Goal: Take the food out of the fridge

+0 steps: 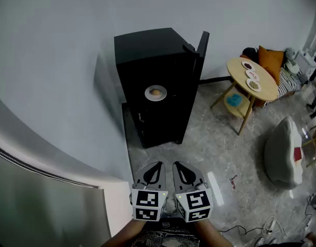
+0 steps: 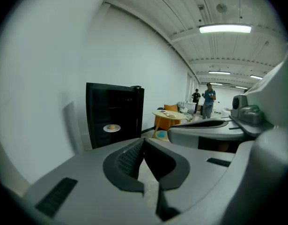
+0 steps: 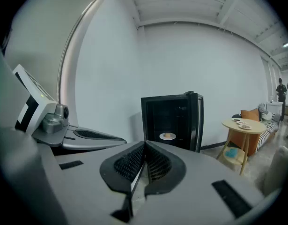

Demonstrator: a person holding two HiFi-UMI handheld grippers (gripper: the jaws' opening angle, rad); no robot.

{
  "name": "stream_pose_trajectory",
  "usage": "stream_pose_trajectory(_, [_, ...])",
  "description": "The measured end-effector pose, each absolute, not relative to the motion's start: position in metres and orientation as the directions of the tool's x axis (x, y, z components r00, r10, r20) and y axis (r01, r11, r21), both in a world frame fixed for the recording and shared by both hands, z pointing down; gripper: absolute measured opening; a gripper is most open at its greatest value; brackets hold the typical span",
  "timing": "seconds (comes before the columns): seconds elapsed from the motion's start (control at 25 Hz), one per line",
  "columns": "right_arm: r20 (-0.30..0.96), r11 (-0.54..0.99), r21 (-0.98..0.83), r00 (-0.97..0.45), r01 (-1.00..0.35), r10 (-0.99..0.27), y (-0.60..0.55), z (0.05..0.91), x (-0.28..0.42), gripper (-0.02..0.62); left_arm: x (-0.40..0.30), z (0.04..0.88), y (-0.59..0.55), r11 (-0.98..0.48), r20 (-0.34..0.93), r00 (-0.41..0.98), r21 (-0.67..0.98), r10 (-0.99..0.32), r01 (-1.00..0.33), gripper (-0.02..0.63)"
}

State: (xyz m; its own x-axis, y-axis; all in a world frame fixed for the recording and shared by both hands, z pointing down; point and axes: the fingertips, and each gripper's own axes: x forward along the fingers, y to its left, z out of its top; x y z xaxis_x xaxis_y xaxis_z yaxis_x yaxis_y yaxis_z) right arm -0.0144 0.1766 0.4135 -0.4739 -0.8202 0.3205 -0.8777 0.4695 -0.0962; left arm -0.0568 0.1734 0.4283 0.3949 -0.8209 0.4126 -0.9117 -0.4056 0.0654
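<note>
Far left of the fridge (image 1: 158, 86): a curved grey panel (image 1: 44, 189) fills the lower corner of the head view. A white wall (image 1: 60, 55) runs from above the panel to behind the fridge.

Fridge: small, black, standing on the grey stone floor (image 1: 209, 143) with its back close to the wall. The door (image 1: 202, 48) is swung open on the fridge's right side, so the front is open.

Inside the fridge, about halfway up: a white plate (image 1: 155, 94) with a round tan piece of food (image 1: 155, 91) on it. The food has not been taken out.

Well in front of the fridge, low in the head view, the two grippers sit side by side with their tips aimed toward it.
- Left gripper (image 1: 156, 164): ribbed pads pressed together, nothing between them.
- Right gripper (image 1: 178, 164): the same, closed and empty.
- Neither touches the fridge. Both gripper views show the open front and the plate ahead, just beyond the closed tips.

Right of the fridge: a round wooden table (image 1: 235, 68) with three small plates (image 1: 252, 75) on top and a blue thing (image 1: 233, 100) on its lower shelf.

Past the table from the fridge: an orange cushion (image 1: 271, 60).

Further right of the fridge and nearer the grippers: a pale grey beanbag (image 1: 283, 153) on the floor.

Far off to the fridge's right, in the left gripper view: two persons (image 2: 209, 100) standing, too small to make out in detail.
</note>
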Motion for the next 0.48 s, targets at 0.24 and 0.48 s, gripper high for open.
stream_pose_trajectory(0.24, [0.322,0.472,-0.087,-0.474,-0.877,-0.82,0.1715,0.4159,-0.0155,0.021,-0.0571,0.4314,0.1684,-0.407,0.415,0.397,0.069,-0.819,-0.911,0.014])
stream_pose_trajectory(0.48, [0.325,0.467,-0.081,-0.467,-0.88,-0.822,0.1722,0.4142,-0.0213,0.021,-0.0611,0.4309,0.1687,-0.415,0.414,0.408,0.078,-0.813,-0.906,0.014])
